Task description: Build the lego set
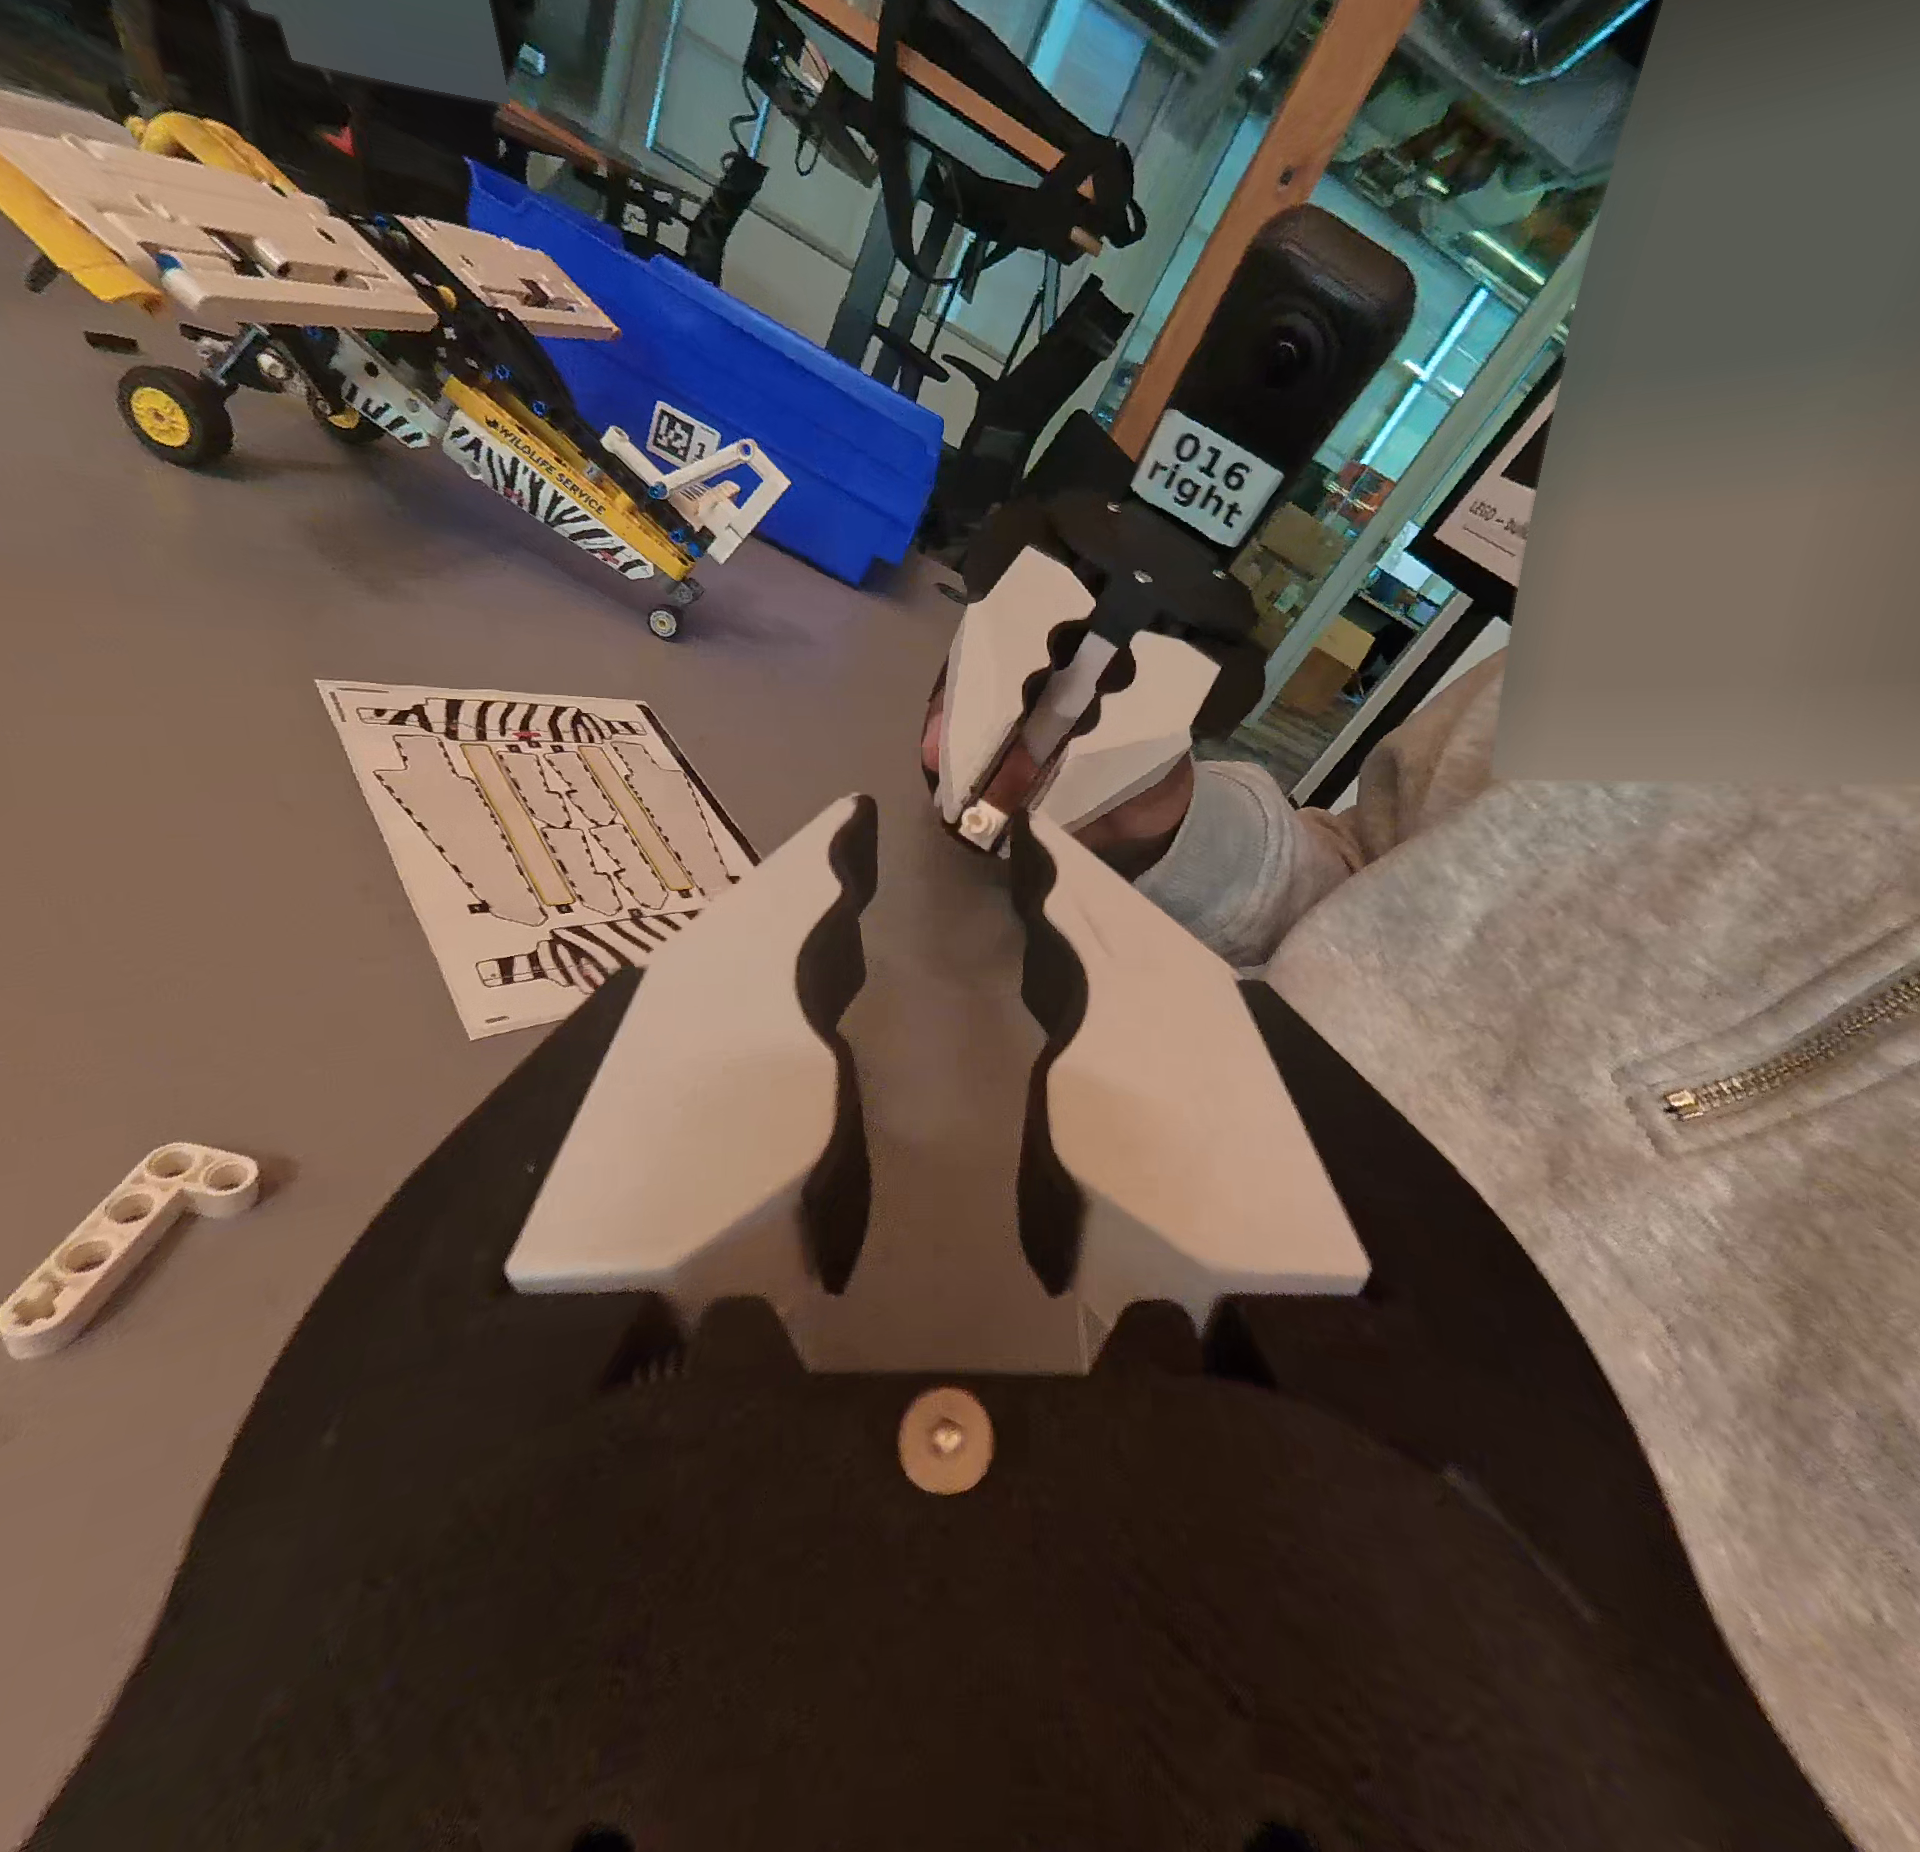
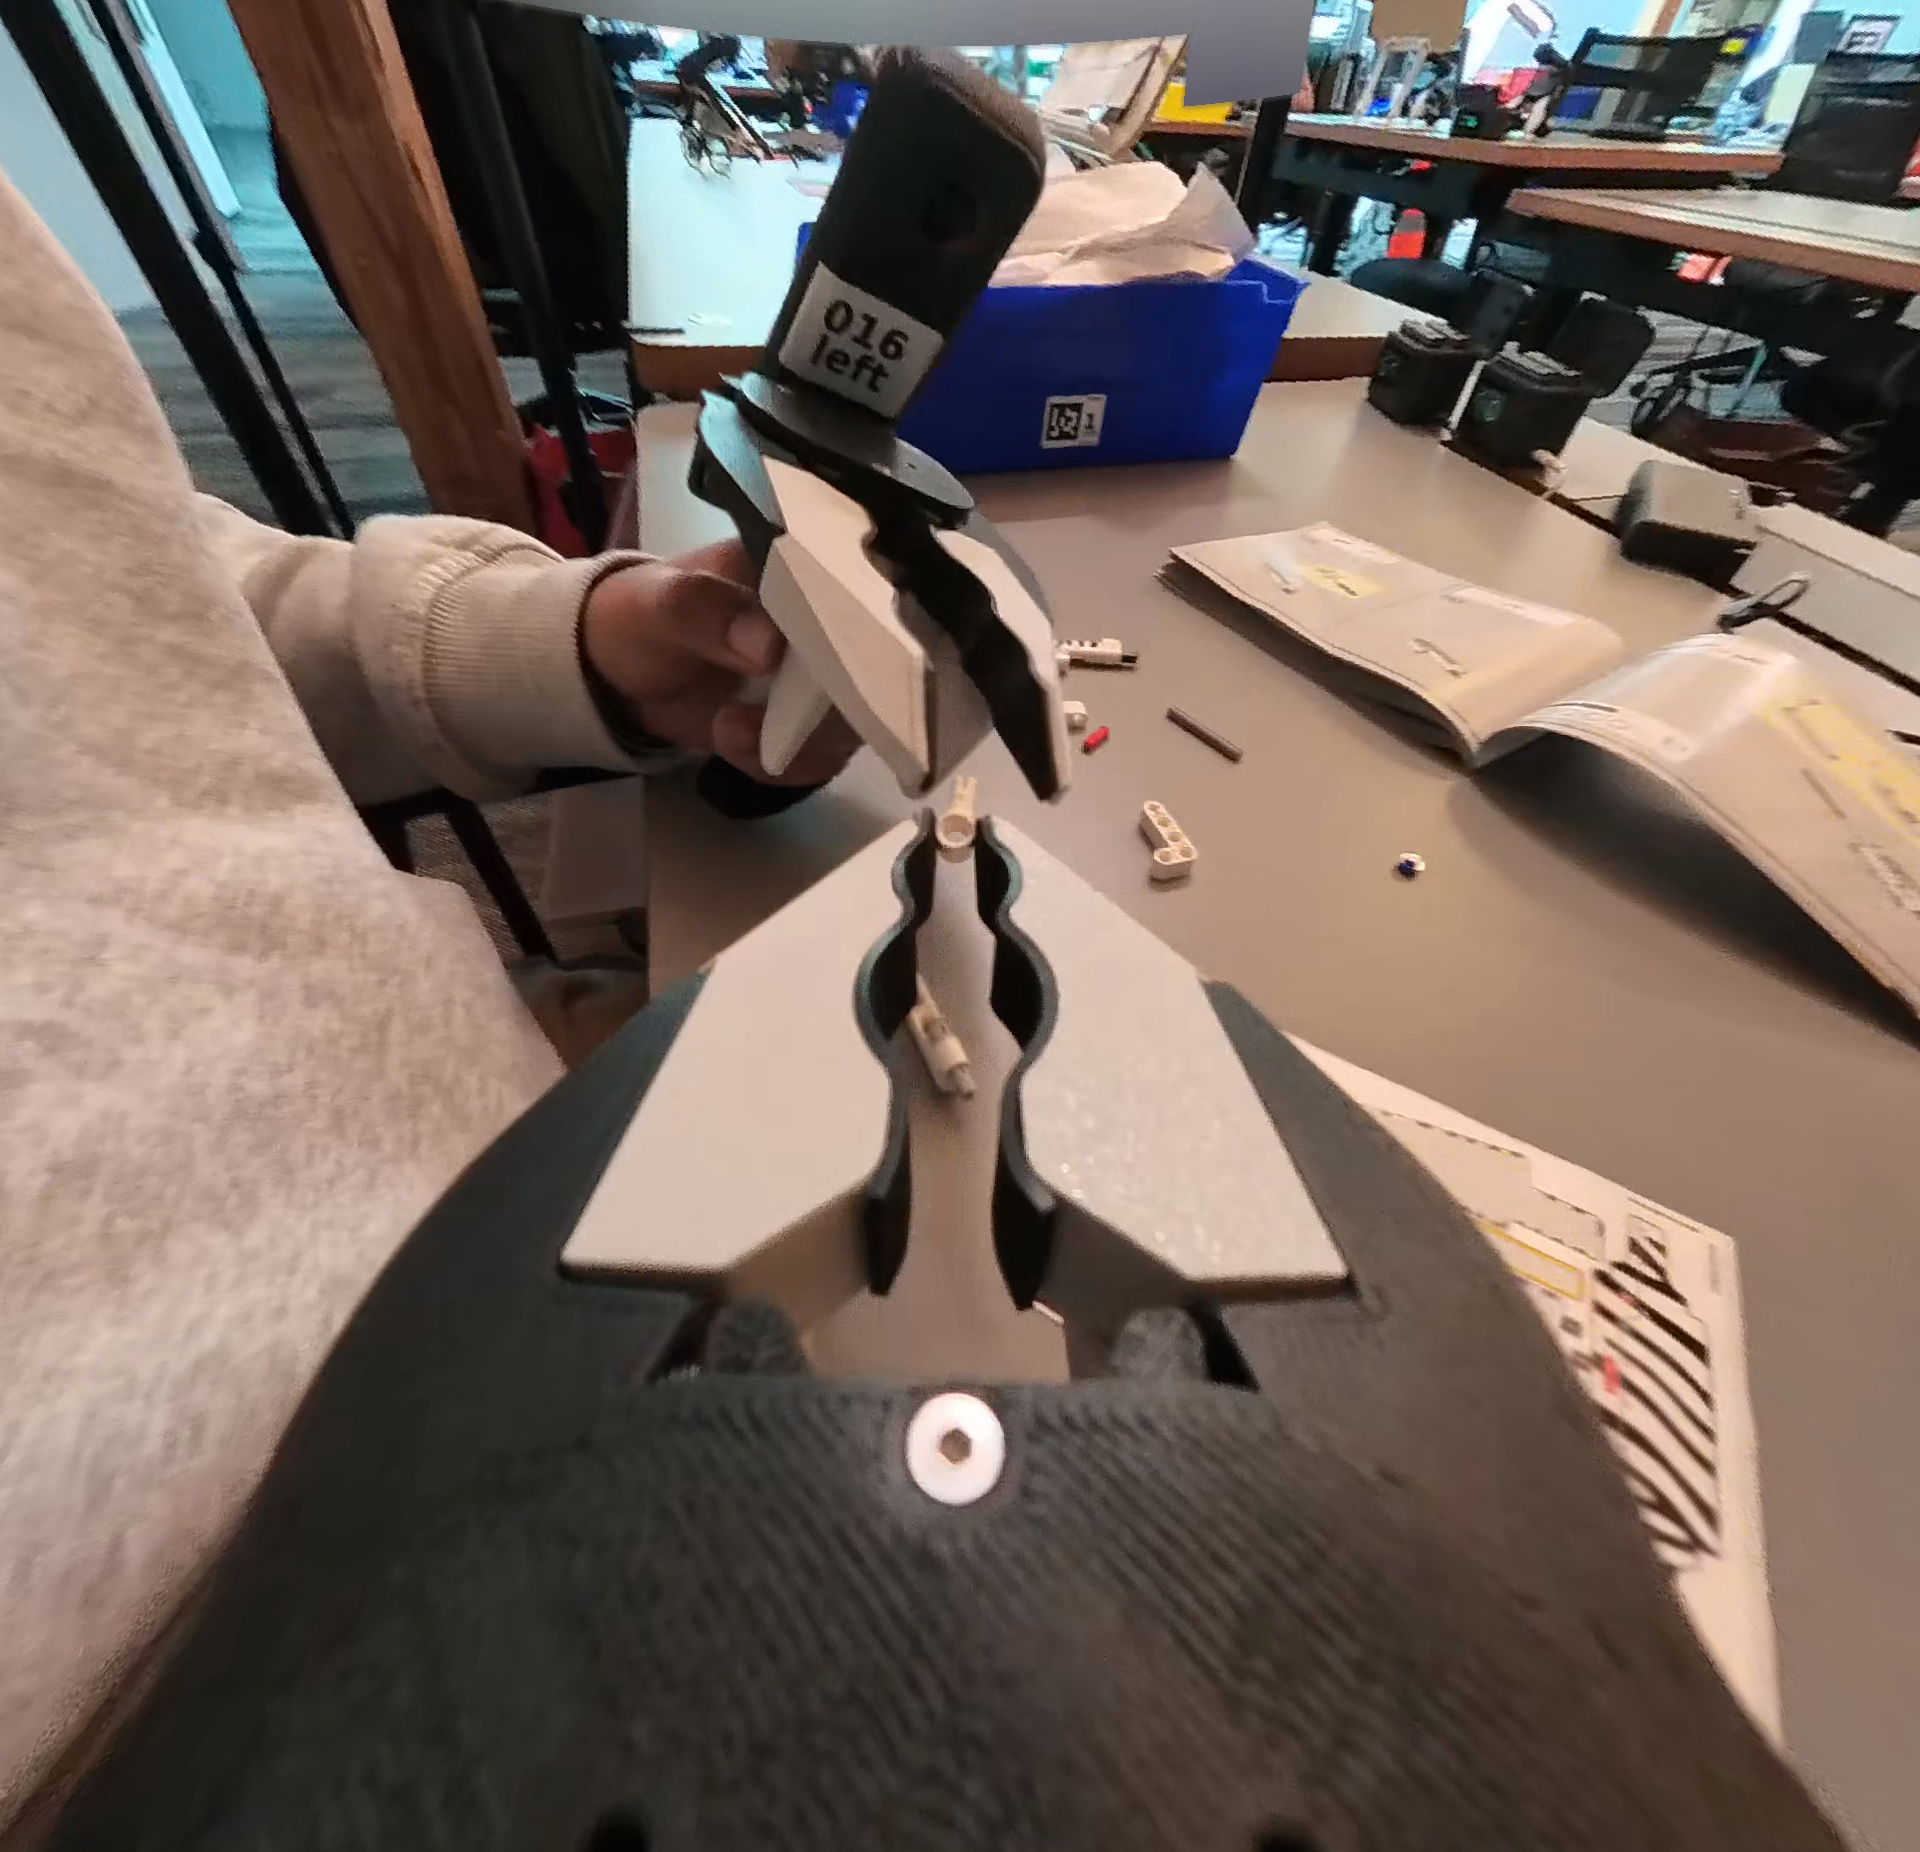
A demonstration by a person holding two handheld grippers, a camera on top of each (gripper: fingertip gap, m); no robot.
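My right gripper is shut on a small white connector piece, held at the very fingertips, its thin pin end pointing up and away. In the left wrist view the same piece shows in the right gripper's tips. My left gripper is open. Its fingertips hover just beyond the pin end and do not press on it. Both grippers are raised above the grey table. The partly built yellow and zebra-striped model stands at the far left.
A blue bin stands behind the model. A sticker sheet, a white L-shaped beam, a white pin piece, a red pin, a dark axle and open instruction booklets lie on the table. A person's sleeve is at left. My left and right fingertips are right by each other.
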